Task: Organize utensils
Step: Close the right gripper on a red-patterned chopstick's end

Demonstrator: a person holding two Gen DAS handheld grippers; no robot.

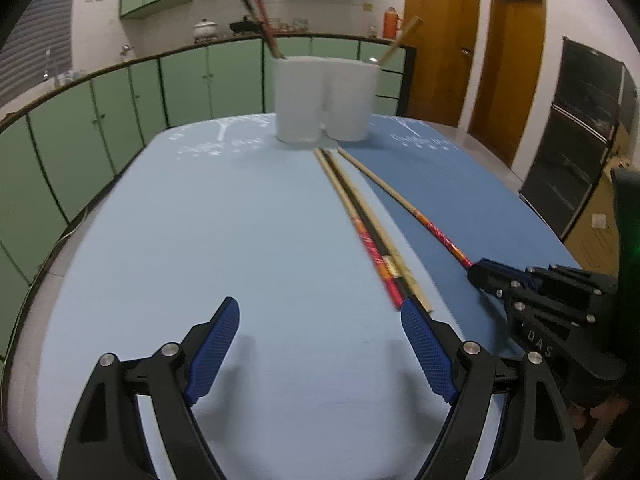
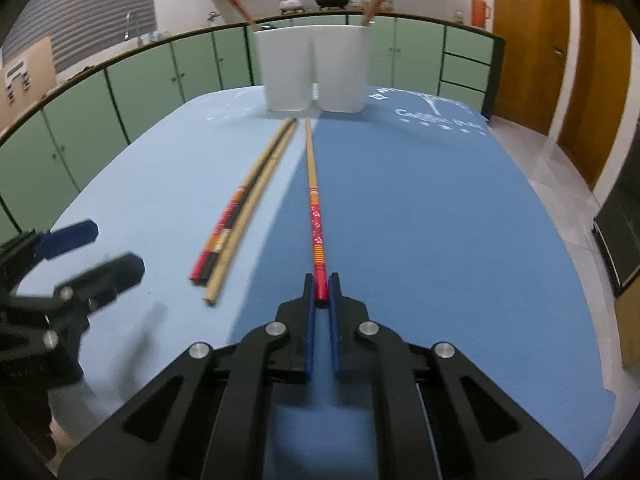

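Note:
A white two-compartment holder [image 1: 326,98] [image 2: 314,68] stands at the far end of the blue mat, with a chopstick or two in each compartment. A bundle of three chopsticks [image 1: 368,232] [image 2: 236,216] lies on the mat. My right gripper [image 2: 321,286] is shut on the red end of a single red-and-bamboo chopstick [image 2: 314,200] [image 1: 404,204], which lies along the mat toward the holder. My left gripper [image 1: 320,308] is open and empty, low over the mat, its right fingertip [image 1: 412,312] beside the bundle's near end.
The mat is light blue [image 1: 200,220] on the left and darker blue [image 2: 420,208] on the right. Green cabinets [image 1: 100,128] ring the far side. Wooden doors [image 1: 508,64] and a black rack [image 1: 580,128] stand to the right.

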